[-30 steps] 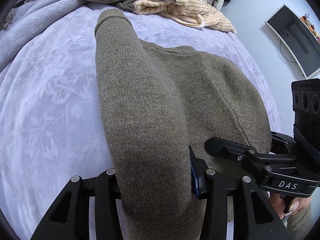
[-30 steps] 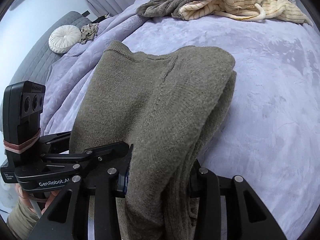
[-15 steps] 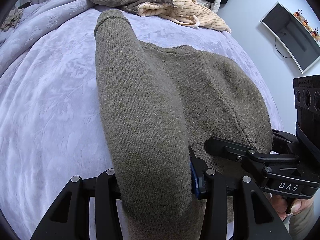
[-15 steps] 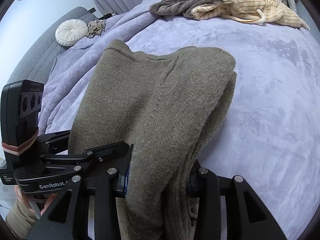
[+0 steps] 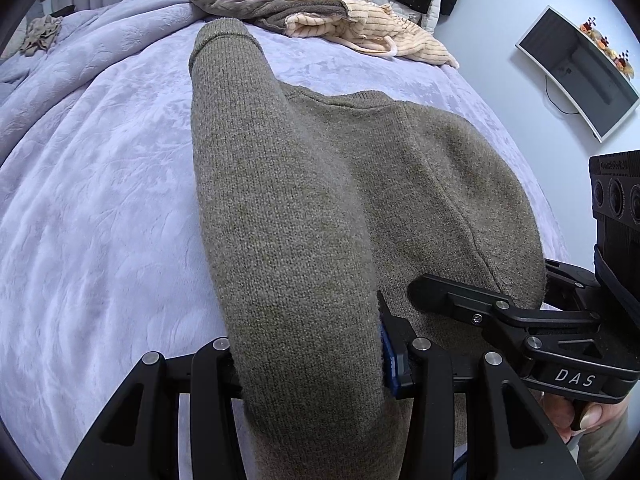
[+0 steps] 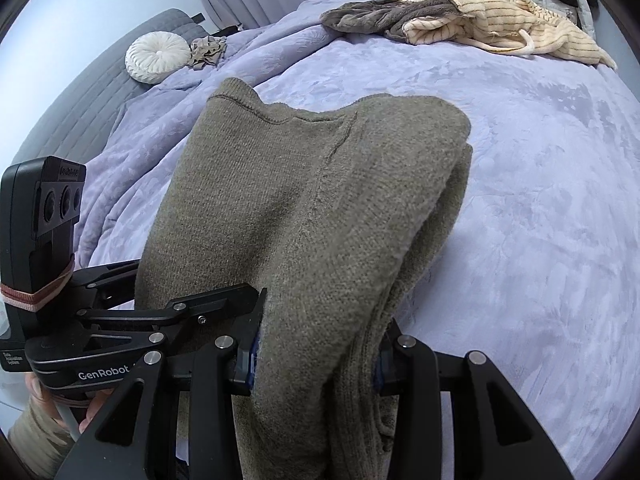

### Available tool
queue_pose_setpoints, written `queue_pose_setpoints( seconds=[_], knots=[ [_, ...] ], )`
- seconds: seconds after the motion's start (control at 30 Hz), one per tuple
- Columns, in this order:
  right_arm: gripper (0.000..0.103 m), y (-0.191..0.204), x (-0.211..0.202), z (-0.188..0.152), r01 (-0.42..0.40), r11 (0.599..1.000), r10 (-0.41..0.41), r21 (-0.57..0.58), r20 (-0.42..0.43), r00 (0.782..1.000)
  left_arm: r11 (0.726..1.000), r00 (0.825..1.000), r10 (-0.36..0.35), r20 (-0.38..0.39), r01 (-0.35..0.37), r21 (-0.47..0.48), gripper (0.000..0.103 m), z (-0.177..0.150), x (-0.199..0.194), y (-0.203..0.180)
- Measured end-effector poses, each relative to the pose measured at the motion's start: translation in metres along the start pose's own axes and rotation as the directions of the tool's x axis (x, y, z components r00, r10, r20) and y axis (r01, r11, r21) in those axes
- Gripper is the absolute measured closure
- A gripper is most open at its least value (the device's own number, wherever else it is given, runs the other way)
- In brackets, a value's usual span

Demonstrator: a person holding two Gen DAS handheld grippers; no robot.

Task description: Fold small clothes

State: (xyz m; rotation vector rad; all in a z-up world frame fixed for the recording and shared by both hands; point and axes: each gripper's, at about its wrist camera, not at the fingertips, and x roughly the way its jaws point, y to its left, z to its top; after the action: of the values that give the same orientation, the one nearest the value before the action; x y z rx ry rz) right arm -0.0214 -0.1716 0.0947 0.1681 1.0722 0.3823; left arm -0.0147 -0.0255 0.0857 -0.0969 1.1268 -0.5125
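— Where's the sweater (image 5: 320, 208)?

— Over the lavender bedspread (image 5: 100, 220), folded thick, held up between both tools; the left gripper (image 5: 308, 360) is clamped on one end, the right gripper (image 6: 316, 356) on the other (several layers bunched in it).

— Anything else?

— A pile of clothes (image 6: 460, 20) at the far edge; a round white cushion (image 6: 158, 56) beside it.

both grippers are matte black linkages with silver pivot pins and blue pads. the right gripper (image 5: 460, 304) reads "das" in white; the left gripper (image 6: 224, 312) reads "genrobot", its three-lens camera block strapped with a pinkish band. beige knit sleeve (image 6: 36, 436) at the wrist.
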Motion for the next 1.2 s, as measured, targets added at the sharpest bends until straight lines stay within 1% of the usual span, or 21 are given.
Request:
queue_pose_setpoints(
  seconds=[0.17, 0.5, 0.97, 1.2],
  knots=[
    [0.060, 0.007, -0.005, -0.012, -0.006, 1.000, 0.006, -0.003, 0.006, 1.000, 1.000, 1.000, 0.010, 0.012, -0.010, 0.003, 0.056, -0.014, -0.009, -0.001],
    [0.060, 0.021, -0.010, -0.037, 0.003, 1.000, -0.003, -0.023, -0.003, 1.000, 1.000, 1.000, 0.015, 0.008, -0.015, -0.002, 0.056, -0.040, -0.017, -0.002],
    [0.060, 0.031, -0.010, -0.063, 0.005, 0.999, -0.005, -0.031, -0.008, 1.000, 1.000, 1.000, 0.027, 0.002, -0.027, -0.001, 0.056, -0.063, -0.018, -0.001],
    [0.060, 0.030, -0.006, -0.065, 0.002, 0.999, -0.002, -0.035, -0.010, 1.000, 0.999, 0.999, 0.040, -0.001, -0.040, 0.002, 0.056, -0.065, -0.016, -0.003]
  ],
)
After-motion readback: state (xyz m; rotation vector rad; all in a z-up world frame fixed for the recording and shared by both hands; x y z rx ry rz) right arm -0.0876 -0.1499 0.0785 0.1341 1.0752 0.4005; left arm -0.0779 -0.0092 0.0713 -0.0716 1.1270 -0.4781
